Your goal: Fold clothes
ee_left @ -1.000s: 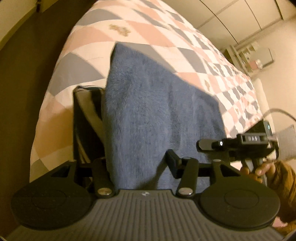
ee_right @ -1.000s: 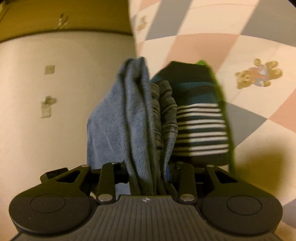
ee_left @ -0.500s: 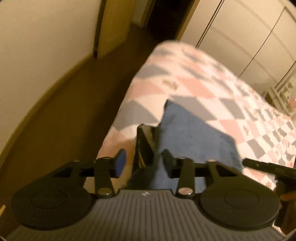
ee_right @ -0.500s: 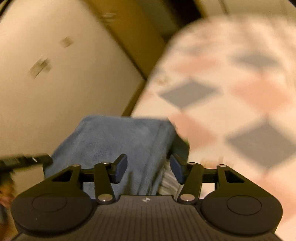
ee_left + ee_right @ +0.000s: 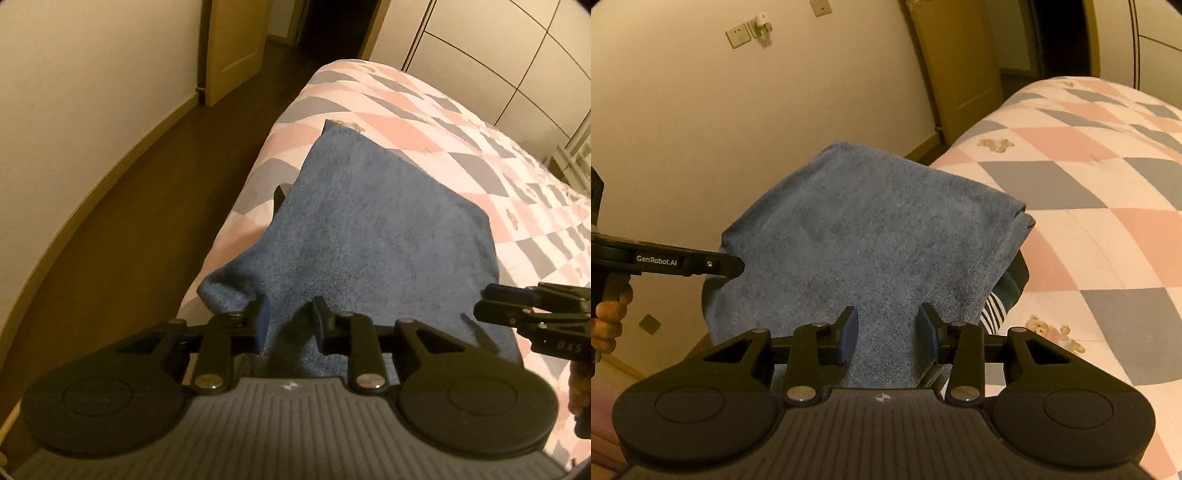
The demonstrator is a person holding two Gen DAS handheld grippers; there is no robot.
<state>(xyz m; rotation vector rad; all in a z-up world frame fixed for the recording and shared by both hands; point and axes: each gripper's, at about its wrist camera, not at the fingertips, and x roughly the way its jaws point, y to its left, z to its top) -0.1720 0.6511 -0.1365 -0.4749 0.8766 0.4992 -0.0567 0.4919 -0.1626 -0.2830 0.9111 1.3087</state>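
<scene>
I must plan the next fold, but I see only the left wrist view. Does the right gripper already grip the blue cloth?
Observer: It seems not. The right gripper has its fingers apart, and the blue cloth lies flat between them.
Operator: Is something under the cloth on that side?
Observer: Yes, a striped garment pokes out below its right edge.
Operator: Where does my left gripper touch it?
Observer: Seen side-on, the left gripper meets the cloth's left edge.

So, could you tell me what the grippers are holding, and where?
The blue cloth has its near edge between the fingers of left gripper and right gripper; clamping cannot be told.
</scene>
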